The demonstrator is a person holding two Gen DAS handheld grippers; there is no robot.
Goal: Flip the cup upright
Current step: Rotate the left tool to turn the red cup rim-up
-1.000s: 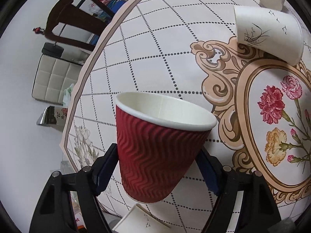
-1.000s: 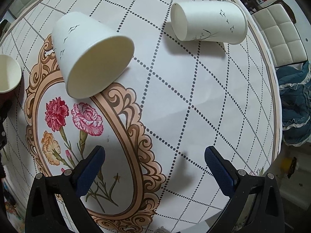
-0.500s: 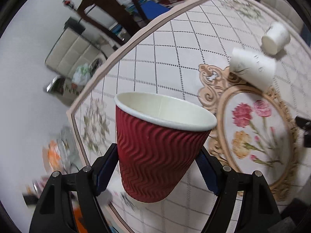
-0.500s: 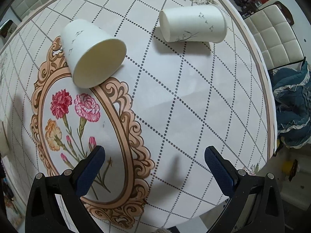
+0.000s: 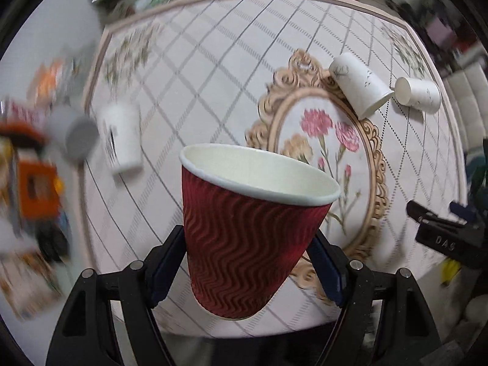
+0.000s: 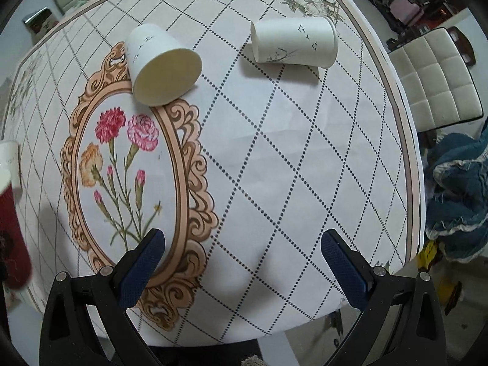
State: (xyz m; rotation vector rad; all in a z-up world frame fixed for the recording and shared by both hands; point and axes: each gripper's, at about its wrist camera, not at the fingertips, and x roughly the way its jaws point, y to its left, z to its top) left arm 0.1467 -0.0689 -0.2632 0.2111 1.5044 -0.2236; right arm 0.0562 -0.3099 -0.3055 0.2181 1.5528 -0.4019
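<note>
My left gripper (image 5: 247, 262) is shut on a red ribbed paper cup (image 5: 244, 241), mouth up and tilted, held high above the table; the cup also shows at the left edge of the right wrist view (image 6: 10, 238). My right gripper (image 6: 242, 259) is open and empty above the table's near edge. Two white paper cups lie on their sides: one (image 6: 160, 65) at the top of the floral oval, one (image 6: 294, 42) further right. They also show in the left wrist view (image 5: 360, 90) (image 5: 418, 94). A third white cup (image 5: 120, 138) lies at the left.
The table has a white diamond-grid cloth (image 6: 289, 158) with a floral oval (image 6: 128, 164). A cream padded chair (image 6: 436, 85) and a blue cloth heap (image 6: 457, 195) are off the right edge. Blurred clutter (image 5: 33, 183) lies left of the table.
My left gripper has risen and swung with the red cup, so the whole table now shows below it. My right gripper has pulled back slightly and stayed open.
</note>
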